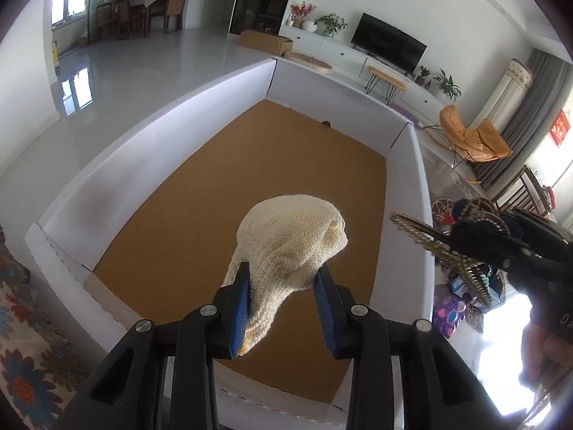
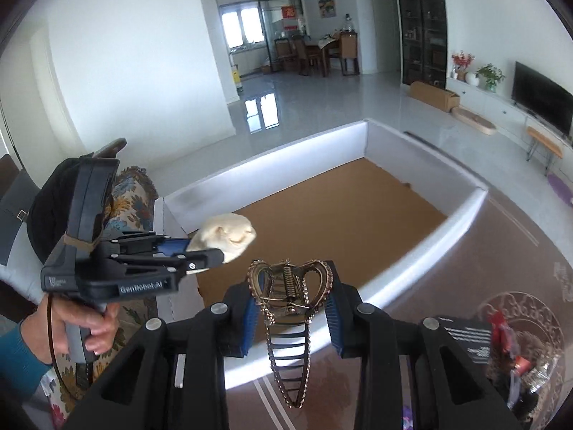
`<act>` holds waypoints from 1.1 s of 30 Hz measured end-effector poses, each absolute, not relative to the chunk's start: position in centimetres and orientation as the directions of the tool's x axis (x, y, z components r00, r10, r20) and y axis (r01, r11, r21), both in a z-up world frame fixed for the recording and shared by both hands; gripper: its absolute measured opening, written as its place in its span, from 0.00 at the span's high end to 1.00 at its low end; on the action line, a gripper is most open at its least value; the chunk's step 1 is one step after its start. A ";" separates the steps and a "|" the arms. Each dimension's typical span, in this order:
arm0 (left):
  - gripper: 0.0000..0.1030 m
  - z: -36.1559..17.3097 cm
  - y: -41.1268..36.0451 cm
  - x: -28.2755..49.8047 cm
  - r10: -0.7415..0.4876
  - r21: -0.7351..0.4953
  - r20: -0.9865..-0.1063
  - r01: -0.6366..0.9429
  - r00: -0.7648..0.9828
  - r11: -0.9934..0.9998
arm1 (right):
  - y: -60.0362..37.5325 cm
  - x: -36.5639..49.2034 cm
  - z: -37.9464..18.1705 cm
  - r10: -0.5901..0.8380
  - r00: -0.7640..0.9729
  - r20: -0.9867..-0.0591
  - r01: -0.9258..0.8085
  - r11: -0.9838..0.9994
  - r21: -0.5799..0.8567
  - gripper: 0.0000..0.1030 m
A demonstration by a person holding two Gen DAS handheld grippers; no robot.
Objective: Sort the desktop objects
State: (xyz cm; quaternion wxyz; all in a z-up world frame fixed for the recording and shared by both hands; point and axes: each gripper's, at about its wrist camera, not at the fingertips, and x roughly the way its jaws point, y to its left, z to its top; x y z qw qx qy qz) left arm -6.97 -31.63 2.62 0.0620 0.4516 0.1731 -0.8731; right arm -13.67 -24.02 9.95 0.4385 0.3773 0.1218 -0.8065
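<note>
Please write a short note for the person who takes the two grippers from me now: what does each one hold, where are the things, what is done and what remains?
Left gripper: shut on the cream knitted cloth, held in the air over the white box.
Right gripper: shut on the gold hair claw, held above the near wall of the box, teeth hanging down.
Done: both things are picked up.
Box floor, brown: nothing lies on the part that shows.
Left: release cloth and claw where they belong, probably in the box. More small items lie on the round mat to the right, too blurred to name.
</note>
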 end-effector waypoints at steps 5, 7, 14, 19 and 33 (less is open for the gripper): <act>0.65 -0.3 -32.6 -8.7 0.027 -0.207 -0.864 0.305 -0.503 -0.930 | -30.9 -16.1 4.1 -0.490 -0.246 -0.836 0.791 -0.600 0.119 0.68; 0.56 -0.6 -32.1 -9.0 0.022 -0.193 -0.871 0.300 -0.491 -0.934 | -31.6 -16.4 2.8 -0.467 -0.230 -0.854 0.780 -0.613 0.125 0.67; 0.31 2.0 -30.0 -7.7 -0.048 -0.199 -0.810 0.351 -0.584 -0.915 | -29.6 -16.5 3.5 -0.513 -0.299 -0.805 0.729 -0.667 0.154 0.23; 0.31 5.7 -23.7 -5.5 0.012 -0.231 -0.731 0.230 -0.682 -0.945 | -22.0 -15.5 6.8 -0.557 -0.435 -0.707 0.686 -0.714 0.141 0.13; 0.05 -3.6 0.6 -3.4 0.266 -0.226 -0.814 -0.139 -0.516 -0.964 | 11.5 -8.0 -2.6 -0.030 -0.625 -0.780 0.211 -0.969 -0.132 0.00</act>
